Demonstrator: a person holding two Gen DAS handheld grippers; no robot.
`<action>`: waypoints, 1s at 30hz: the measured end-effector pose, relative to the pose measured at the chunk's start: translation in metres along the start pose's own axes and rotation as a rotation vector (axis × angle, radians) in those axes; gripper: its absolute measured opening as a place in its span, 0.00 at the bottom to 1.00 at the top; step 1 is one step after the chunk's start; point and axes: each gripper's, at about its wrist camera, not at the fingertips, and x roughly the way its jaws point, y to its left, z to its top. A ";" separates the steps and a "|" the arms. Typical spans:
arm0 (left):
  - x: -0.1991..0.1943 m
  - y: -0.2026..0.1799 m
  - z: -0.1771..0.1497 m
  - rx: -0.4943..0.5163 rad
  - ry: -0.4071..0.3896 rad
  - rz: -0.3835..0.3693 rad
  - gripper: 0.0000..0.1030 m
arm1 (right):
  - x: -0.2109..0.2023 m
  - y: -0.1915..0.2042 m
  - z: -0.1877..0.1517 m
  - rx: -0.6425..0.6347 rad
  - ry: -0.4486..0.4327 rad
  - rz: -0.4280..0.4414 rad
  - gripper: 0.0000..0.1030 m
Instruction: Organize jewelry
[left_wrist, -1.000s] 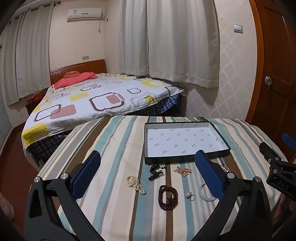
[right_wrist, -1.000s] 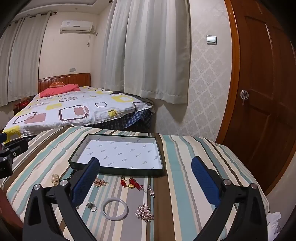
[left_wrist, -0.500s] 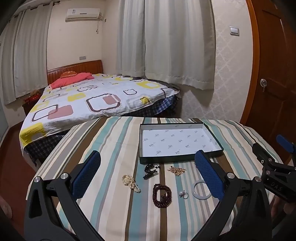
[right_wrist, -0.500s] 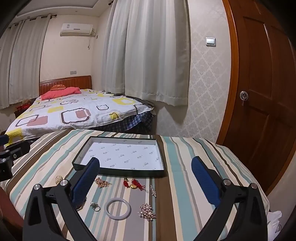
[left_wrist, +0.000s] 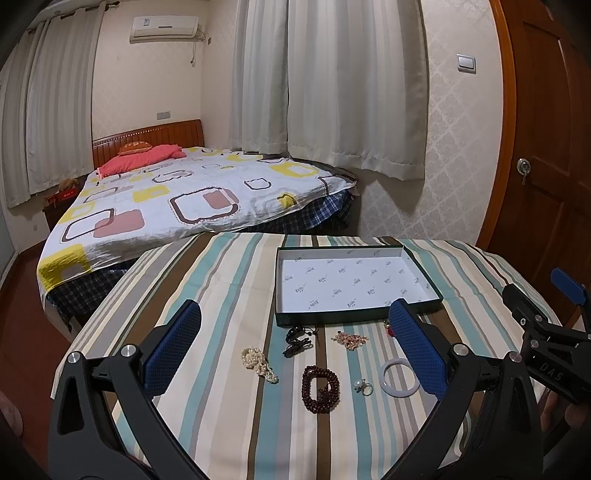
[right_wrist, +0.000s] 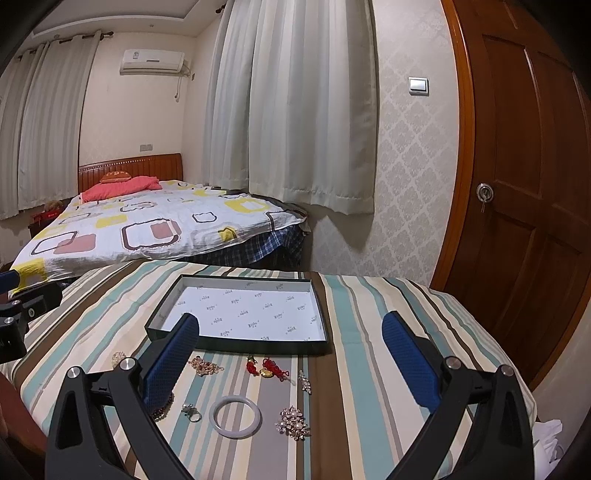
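A shallow dark box (left_wrist: 354, 318) (right_wrist: 236, 345) with a white printed lining stands empty on the striped tablecloth. Loose jewelry lies in front of it: a pearl strand (left_wrist: 258, 363), black clips (left_wrist: 297, 339), a gold chain (left_wrist: 349, 339) (right_wrist: 205, 365), a dark red bead bracelet (left_wrist: 320, 384), a ring (left_wrist: 364, 387) (right_wrist: 191, 412), a white bangle (left_wrist: 400, 378) (right_wrist: 235, 417), a red charm (right_wrist: 267, 367) and a rhinestone brooch (right_wrist: 293, 427). My left gripper (left_wrist: 295, 349) is open above the pieces, holding nothing. My right gripper (right_wrist: 290, 356) is open too, empty, over the right-hand pieces.
The round table (right_wrist: 388, 302) wears a striped cloth that drops off at its edges. A bed (left_wrist: 184, 199) with a patterned cover stands behind, curtains (right_wrist: 295, 103) hang on the wall, and a wooden door (right_wrist: 524, 184) is at the right.
Both grippers have drawn back and risen a little, so the box and jewelry sit farther off and lower in the views. Nothing was picked up; both stay open.
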 end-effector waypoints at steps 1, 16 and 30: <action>0.000 0.000 0.000 0.001 0.000 0.001 0.96 | 0.001 0.000 -0.001 -0.001 0.000 -0.001 0.94; -0.001 0.000 -0.001 0.000 -0.003 0.002 0.96 | -0.001 -0.001 0.000 0.002 -0.001 0.001 0.94; 0.000 0.001 -0.001 -0.001 -0.003 0.001 0.96 | -0.001 -0.001 0.000 0.002 -0.001 0.002 0.94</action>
